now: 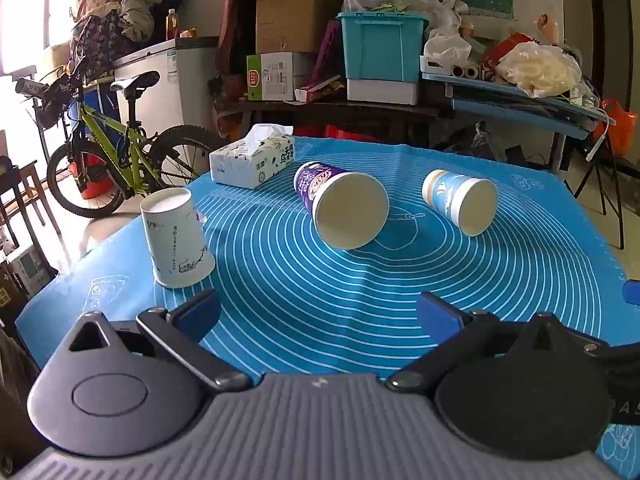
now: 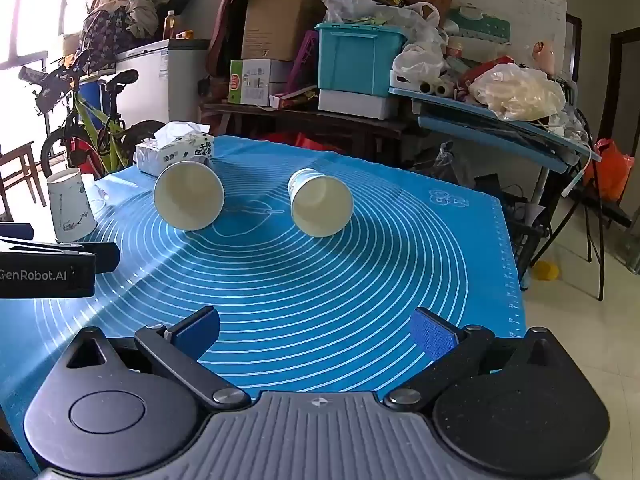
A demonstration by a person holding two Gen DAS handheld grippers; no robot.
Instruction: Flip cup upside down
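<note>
A white patterned cup (image 1: pixel 176 238) stands upside down at the mat's left; it also shows in the right wrist view (image 2: pixel 71 205). A purple cup (image 1: pixel 340 204) lies on its side mid-mat, mouth toward me; it shows in the right wrist view (image 2: pixel 189 196) too. A blue-and-white cup (image 1: pixel 460 202) lies on its side to its right, also in the right wrist view (image 2: pixel 320 208). My left gripper (image 1: pixel 320 316) is open and empty, just right of the white cup. My right gripper (image 2: pixel 316 334) is open and empty, well short of both lying cups.
A blue silicone mat (image 1: pixel 360 280) covers the table. A tissue box (image 1: pixel 254 158) sits at its far left corner. The left gripper's body (image 2: pixel 48 266) shows at the right wrist view's left edge. A bicycle (image 1: pixel 112 148) and cluttered shelves stand behind.
</note>
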